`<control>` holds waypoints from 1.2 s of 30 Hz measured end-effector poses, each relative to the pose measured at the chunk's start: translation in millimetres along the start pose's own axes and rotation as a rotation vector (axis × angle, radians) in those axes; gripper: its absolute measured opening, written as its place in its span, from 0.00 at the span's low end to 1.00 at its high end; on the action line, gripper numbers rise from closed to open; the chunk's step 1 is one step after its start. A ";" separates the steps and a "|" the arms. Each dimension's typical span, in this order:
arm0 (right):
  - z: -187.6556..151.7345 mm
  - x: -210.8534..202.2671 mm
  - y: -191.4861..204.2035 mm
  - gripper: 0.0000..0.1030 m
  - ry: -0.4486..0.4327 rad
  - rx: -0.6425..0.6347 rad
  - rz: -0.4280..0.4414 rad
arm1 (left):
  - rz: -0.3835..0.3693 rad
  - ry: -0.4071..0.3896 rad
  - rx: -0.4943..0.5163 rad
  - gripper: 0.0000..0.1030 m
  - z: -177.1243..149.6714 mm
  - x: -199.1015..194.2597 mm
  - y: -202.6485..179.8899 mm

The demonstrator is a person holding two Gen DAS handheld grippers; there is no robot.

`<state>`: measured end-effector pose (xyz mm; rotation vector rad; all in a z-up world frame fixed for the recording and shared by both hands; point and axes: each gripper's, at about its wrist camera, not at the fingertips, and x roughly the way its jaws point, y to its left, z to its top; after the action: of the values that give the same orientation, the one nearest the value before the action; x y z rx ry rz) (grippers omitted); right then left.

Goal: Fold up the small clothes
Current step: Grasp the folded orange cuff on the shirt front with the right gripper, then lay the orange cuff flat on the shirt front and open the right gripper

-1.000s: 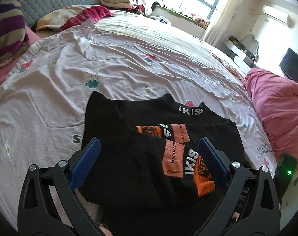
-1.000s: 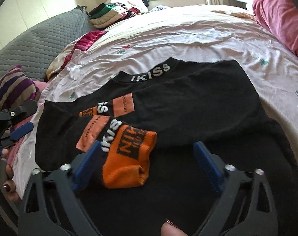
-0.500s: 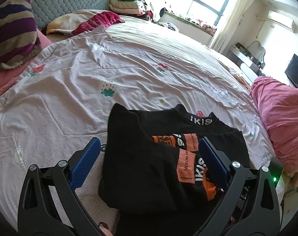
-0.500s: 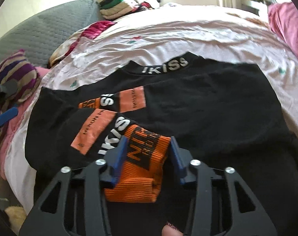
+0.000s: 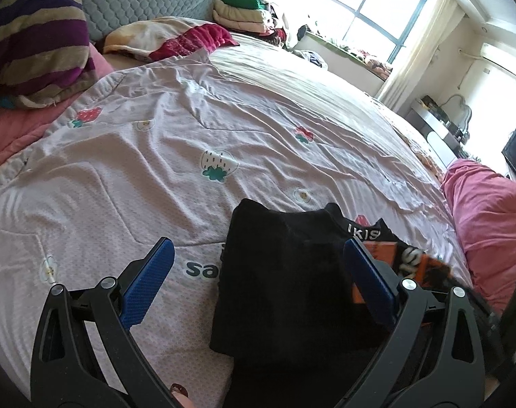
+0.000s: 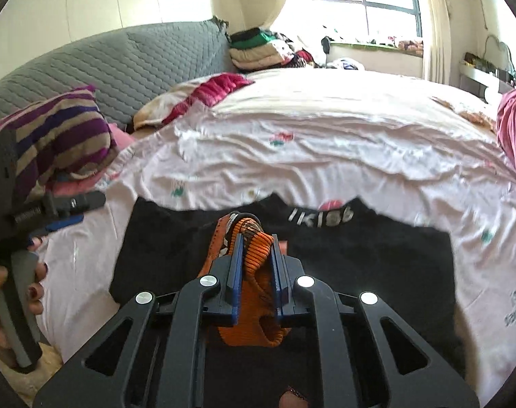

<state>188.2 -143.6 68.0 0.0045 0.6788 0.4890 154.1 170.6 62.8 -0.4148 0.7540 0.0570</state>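
Orange cuff (image 6: 254,255) half hidden between right gripper (image 6: 255,258) fingers

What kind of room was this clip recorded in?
Almost certainly a home bedroom: the black top lies on a bed's strawberry-print quilt, with a grey quilted headboard, a striped pillow and a stack of folded clothes by the window.
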 end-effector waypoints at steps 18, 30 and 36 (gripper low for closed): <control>-6.7 -12.7 -76.8 0.12 -0.040 0.046 -0.198 | 0.053 0.022 0.069 0.90 -2.3 19.2 -18.6; -23.8 -0.5 -92.9 0.12 -0.001 0.076 -0.234 | 0.050 0.084 0.143 0.56 -20.4 59.5 -50.9; -30.0 2.4 -103.4 0.12 0.013 0.090 -0.255 | 0.053 0.136 0.182 0.48 -32.6 80.3 -61.6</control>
<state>216.4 -238.9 26.4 -0.0001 0.7023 0.2132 203.7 93.7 8.6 -0.2266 0.8965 0.0096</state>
